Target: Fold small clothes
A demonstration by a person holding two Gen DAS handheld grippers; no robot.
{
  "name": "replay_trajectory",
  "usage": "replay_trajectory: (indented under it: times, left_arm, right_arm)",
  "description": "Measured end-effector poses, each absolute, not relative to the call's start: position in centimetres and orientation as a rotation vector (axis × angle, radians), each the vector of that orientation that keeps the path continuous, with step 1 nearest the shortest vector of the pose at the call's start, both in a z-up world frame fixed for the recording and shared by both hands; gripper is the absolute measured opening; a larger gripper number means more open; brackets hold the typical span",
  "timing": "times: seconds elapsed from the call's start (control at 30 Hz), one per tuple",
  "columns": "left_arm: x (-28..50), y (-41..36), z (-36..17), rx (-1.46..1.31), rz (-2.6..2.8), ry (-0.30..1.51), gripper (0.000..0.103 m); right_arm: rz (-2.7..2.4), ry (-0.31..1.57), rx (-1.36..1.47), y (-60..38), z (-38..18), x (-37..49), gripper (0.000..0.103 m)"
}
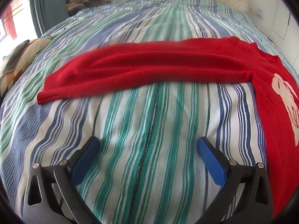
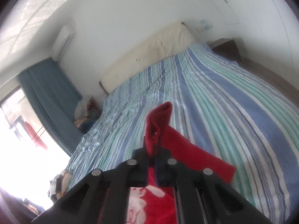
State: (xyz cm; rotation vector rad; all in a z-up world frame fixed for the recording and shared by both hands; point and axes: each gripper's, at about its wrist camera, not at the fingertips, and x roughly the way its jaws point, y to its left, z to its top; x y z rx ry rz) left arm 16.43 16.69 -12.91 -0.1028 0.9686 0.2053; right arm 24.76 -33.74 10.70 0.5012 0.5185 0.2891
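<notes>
red sweater half lifted off the striped bed

closest in the left wrist view is the left gripper, blue pads spread wide with nothing between them, hanging over the bare striped bedspread. just past it the red sweater has one long sleeve stretched flat across the bed from left to right, cuff toward the left edge. the body with a whitish knitted picture runs down along the right side of that view.

over on the right wrist view, the right gripper is clamped tight on a bunch of the same sweater. a cuffed bit pokes up past the fingertips, another red flap hangs off to the right, and the whitish picture sits right under the fingers. that part is up off the bedspread.

further back there's a cream headboard at the far end of the bed, a pile of clothes by the far left corner, a blue curtain and a bright window. view's a bit blurry.
</notes>
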Motion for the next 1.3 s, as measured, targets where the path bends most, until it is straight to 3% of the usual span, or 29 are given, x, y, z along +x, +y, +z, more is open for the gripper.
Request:
replay_trajectory:
  times: [0.07,0.13,0.17,0.2,0.3,0.53,0.7,0.77,0.93,1.17,1.23,1.3]
  left_arm:
    - [16.4,16.8,-12.9,-0.106,0.203,0.965,0.103]
    - [16.4,16.7,-12.9,-0.105,0.202,0.964,0.103]
    - [16.4,16.8,-12.9,-0.106,0.202,0.964,0.103]
    - [16.4,16.7,-12.9,-0.106,0.202,0.965,0.103]
    - [16.4,16.7,-12.9,-0.105,0.203,0.965,0.103]
    - [16.7,16.4,-13.1,-0.086,0.217,0.970,0.103]
    - [16.6,16.3,-13.0,-0.088,0.216,0.966,0.103]
    - [16.6,16.3,-13.0,-0.090,0.215,0.963,0.103]
    - [16.5,16.3,-13.0,-0.089,0.218,0.962,0.103]
    - [16.4,16.3,-13.0,-0.086,0.221,0.961,0.103]
    - [16.4,16.3,-13.0,-0.090,0.218,0.959,0.103]
    - [16.3,16.4,-13.0,-0.095,0.216,0.957,0.103]
  right_arm:
    - [0.366,0.570,0.439,-28.2,10.4,27.1,0.005]
    - [0.520,0.673,0.467,-23.4,7.6,29.7,0.018]
    - [0.607,0.754,0.501,-21.4,6.0,31.0,0.051]
    - [0.644,0.808,0.521,-20.0,4.3,31.5,0.074]
    - [0.680,0.832,0.548,-18.8,1.8,31.1,0.074]
    - [0.551,0.891,0.634,-26.8,-0.8,30.1,0.074]
    - [0.327,1.062,0.767,-33.3,-8.8,28.4,0.074]
    - [0.235,1.049,0.767,-35.5,-10.7,27.1,0.062]
    - [0.262,0.938,0.672,-35.9,-7.6,23.1,0.060]
    - [0.280,1.124,0.436,-32.4,-8.7,18.3,0.059]
    - [0.217,1.115,0.399,-33.2,-9.8,17.2,0.049]
    - [0.183,1.070,0.398,-33.8,-9.5,16.2,0.048]
